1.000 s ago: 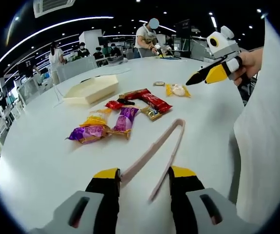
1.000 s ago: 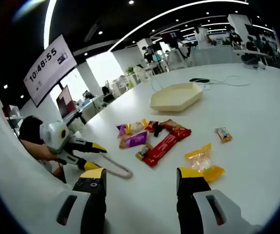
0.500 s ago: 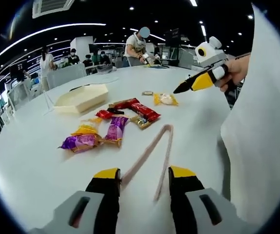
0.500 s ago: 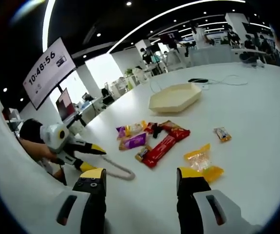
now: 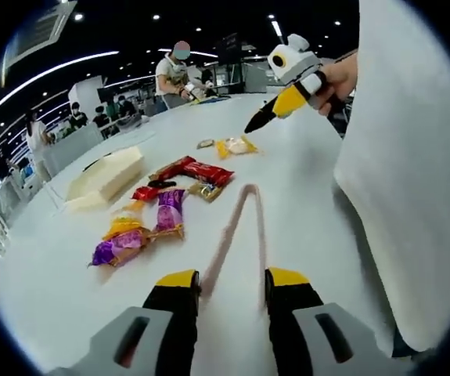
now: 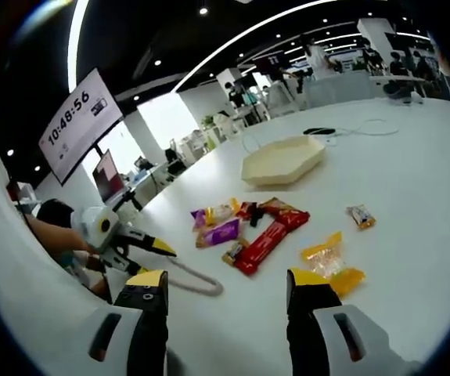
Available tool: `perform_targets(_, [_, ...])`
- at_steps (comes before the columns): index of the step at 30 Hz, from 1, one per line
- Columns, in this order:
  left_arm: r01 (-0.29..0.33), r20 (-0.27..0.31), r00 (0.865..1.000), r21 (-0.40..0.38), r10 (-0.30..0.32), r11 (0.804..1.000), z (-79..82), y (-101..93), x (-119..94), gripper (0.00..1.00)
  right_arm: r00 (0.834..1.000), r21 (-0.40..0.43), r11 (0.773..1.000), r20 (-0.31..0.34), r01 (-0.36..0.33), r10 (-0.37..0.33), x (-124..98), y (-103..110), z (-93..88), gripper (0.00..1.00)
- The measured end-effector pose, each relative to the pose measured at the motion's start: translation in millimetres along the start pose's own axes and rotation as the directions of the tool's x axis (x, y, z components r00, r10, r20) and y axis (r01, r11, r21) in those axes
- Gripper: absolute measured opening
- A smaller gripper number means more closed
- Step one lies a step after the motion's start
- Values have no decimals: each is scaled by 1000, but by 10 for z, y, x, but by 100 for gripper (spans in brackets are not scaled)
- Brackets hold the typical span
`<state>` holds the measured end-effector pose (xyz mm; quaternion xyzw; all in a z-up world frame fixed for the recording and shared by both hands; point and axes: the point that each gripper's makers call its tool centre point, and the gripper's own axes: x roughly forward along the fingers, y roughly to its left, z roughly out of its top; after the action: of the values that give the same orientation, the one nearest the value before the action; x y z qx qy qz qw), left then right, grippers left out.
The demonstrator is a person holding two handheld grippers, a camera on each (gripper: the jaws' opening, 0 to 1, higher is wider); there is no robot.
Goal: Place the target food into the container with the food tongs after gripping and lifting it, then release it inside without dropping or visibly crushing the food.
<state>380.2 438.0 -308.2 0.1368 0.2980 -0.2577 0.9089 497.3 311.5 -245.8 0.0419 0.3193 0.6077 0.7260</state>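
Note:
Pink food tongs (image 5: 236, 227) lie on the white table with the hinge end far from me. Their two arms run back between the jaws of my left gripper (image 5: 231, 280), and each arm rests against a jaw. From the right gripper view, the left gripper (image 6: 150, 254) sits at the tongs' (image 6: 197, 280) open end. Wrapped snacks lie beyond: purple candies (image 5: 162, 215), red bars (image 5: 197, 168) (image 6: 268, 235) and a yellow bag (image 5: 236, 145) (image 6: 326, 258). The cream hexagonal container (image 5: 103, 176) (image 6: 283, 160) stands behind them. My right gripper (image 6: 228, 286) is open, holding nothing, and hovers over the table (image 5: 275, 110).
A white sleeve (image 5: 405, 157) fills the right side of the left gripper view. A small packet (image 6: 359, 217) lies apart at the right. A cable (image 6: 342, 129) lies on the far table. People stand at desks (image 5: 178, 74) in the background.
The left gripper view has rolled and shifted. The left jaws have narrowed, and the tongs' right arm, formerly loose in the gap, now sits against the right jaw. The right gripper stays open.

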Motion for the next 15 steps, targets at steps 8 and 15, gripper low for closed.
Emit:
perform_targets(8, [13,-4,1000,7,-13,1000,8,2,7,32,1000,-4,1000,-17,5,-5,34,1,-50,60])
perform_targets(15, [9,-34,999,13,-9,1000,8,24,9,27,999,-19,1000,-37,-4,3,61,28,-76,60])
